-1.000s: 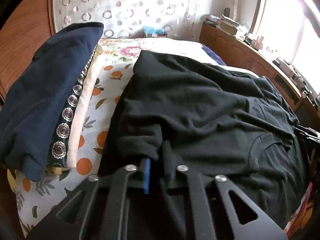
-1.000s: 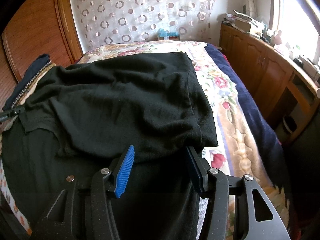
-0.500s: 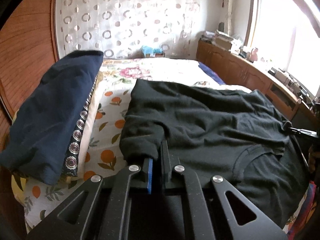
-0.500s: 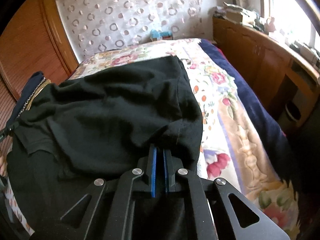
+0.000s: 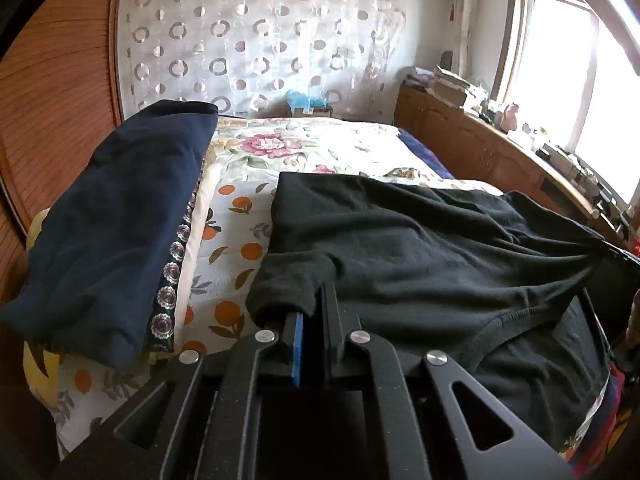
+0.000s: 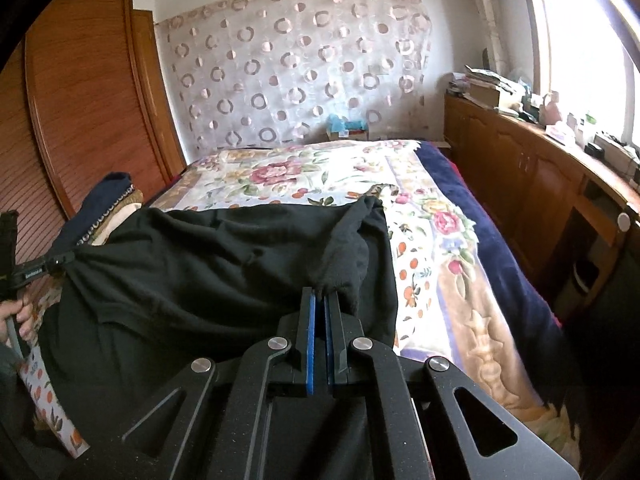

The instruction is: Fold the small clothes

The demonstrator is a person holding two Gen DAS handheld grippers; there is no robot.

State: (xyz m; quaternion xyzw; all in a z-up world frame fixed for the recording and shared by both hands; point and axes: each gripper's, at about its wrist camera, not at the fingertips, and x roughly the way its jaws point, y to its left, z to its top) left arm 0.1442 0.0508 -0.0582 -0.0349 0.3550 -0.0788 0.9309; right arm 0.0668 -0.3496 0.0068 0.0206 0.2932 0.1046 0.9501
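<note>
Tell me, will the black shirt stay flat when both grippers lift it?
Probably not. The black shirt looks floppy: it already bunches at the left gripper and the right gripper. It will likely sag between them, and seems light.

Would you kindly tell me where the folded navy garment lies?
In the left wrist view, the folded navy garment lies at the bed's left edge, beside the black T-shirt.
</note>
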